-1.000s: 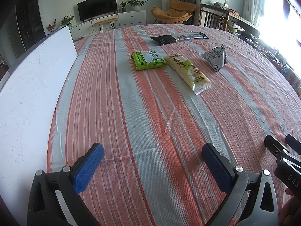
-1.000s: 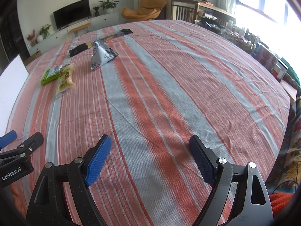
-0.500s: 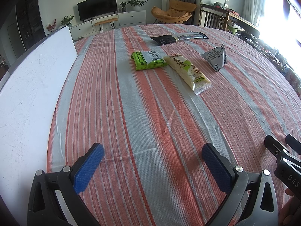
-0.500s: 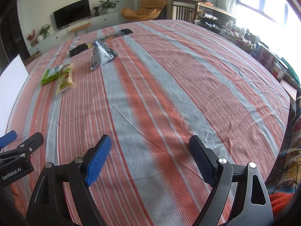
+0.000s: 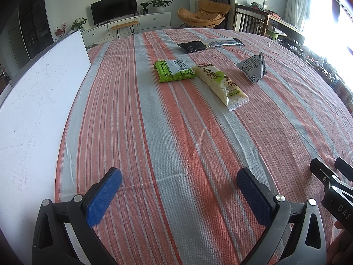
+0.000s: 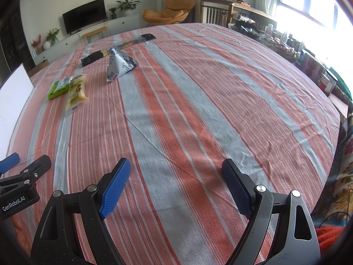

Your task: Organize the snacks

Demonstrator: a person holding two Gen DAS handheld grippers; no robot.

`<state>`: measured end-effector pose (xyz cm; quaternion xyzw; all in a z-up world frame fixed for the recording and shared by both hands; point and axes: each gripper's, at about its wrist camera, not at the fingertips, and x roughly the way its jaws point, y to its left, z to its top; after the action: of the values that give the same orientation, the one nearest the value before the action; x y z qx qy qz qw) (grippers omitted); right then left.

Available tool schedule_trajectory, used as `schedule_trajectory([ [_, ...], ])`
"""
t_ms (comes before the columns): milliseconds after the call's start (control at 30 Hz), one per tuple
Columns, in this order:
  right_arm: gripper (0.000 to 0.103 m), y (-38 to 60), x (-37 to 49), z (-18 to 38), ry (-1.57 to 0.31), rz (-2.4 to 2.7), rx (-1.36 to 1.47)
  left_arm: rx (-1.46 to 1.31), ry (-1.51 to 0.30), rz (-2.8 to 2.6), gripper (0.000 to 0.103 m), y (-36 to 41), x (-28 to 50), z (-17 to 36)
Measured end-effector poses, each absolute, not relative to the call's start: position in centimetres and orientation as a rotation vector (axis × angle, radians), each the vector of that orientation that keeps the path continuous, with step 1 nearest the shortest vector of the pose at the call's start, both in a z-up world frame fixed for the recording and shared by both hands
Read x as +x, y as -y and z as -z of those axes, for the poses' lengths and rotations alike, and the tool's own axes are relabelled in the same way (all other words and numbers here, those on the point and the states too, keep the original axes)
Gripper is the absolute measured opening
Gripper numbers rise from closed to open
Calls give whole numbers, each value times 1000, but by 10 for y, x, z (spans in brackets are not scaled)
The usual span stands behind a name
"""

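Snacks (image 5: 221, 84) loose on striped cloth (image 5: 167, 132); both tongs empty.

Home living room. TV (image 5: 114, 7) on white sideboard (image 5: 132, 25) at 11 o'clock, potted plants (image 5: 160, 2), orange lounge chair (image 5: 204, 13) at 12, window (image 6: 308, 2) at 2. Striped tablecloth (image 5: 176, 132).

"GenRobot.AI" on left gripper (image 6: 13, 201)
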<state>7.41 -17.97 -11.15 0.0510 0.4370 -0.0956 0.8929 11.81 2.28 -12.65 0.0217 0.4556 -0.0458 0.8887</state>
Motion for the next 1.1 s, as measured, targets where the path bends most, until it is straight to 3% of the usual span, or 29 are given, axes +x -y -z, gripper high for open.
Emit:
schedule_trajectory([
  [567, 87, 180, 74, 111, -907, 198, 106, 68, -1015, 124, 103, -28, 123, 125],
  [1100, 87, 179, 74, 111, -907, 198, 106, 65, -947, 126, 103, -40, 112, 127],
])
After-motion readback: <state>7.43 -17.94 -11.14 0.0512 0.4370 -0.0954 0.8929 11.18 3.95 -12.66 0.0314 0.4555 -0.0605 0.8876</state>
